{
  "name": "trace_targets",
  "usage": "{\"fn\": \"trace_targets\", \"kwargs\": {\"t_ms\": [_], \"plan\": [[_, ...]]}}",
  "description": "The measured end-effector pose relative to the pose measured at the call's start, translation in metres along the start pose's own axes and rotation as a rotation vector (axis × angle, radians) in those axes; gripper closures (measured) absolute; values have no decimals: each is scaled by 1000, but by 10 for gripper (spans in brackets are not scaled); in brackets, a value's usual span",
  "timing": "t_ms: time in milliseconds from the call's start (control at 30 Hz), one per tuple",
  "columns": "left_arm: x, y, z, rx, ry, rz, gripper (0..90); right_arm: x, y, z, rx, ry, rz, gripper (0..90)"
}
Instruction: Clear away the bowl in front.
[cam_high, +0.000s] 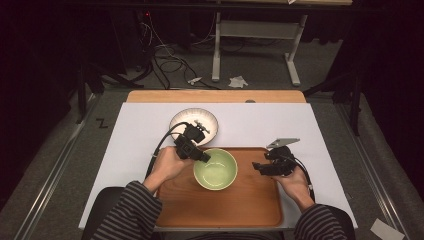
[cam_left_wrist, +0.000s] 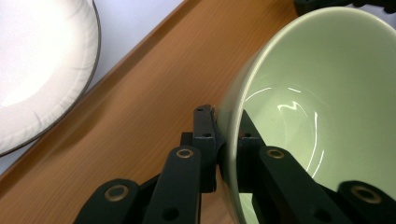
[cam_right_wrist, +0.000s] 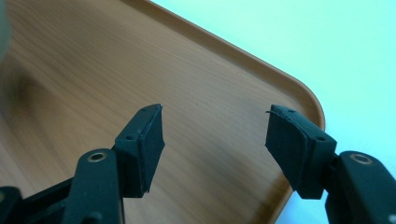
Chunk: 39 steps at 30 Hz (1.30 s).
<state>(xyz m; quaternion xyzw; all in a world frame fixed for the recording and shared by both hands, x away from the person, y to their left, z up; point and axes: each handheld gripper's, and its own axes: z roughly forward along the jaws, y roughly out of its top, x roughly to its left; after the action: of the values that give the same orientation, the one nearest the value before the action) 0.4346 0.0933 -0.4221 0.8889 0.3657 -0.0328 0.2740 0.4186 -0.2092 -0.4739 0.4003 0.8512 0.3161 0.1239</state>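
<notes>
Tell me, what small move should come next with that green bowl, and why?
Probably lift the bowl slightly off the tray. The left tool is already clamped on its rim, one jaw outside and one inside, while the right tool hangs open over bare tray, holding nothing.

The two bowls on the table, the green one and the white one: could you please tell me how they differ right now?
The green bowl stands on the wooden tray; the white bowl stands off it, on the white table surface behind. The green bowl's rim is clamped by the left gripper, one jaw inside, one outside; the white bowl isn't gripped. The green bowl looks deeper, the white shallower with a dark rim. Both are round, upright and look empty.
</notes>
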Motion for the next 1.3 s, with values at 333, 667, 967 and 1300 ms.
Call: {"fn": "trace_targets", "kwargs": {"t_ms": [333, 667, 967, 1300], "plan": [[7, -3, 18, 30, -7, -36, 837, 0, 0, 0, 3, 1, 1, 383], [8, -1, 32, 52, -14, -45, 837, 0, 0, 0, 1, 5, 1, 383], [14, -5, 41, 58, -27, -72, 837, 0, 0, 0, 3, 2, -1, 383], [15, -6, 46, 46, -29, -87, 837, 0, 0, 0, 4, 1, -3, 383]]}}
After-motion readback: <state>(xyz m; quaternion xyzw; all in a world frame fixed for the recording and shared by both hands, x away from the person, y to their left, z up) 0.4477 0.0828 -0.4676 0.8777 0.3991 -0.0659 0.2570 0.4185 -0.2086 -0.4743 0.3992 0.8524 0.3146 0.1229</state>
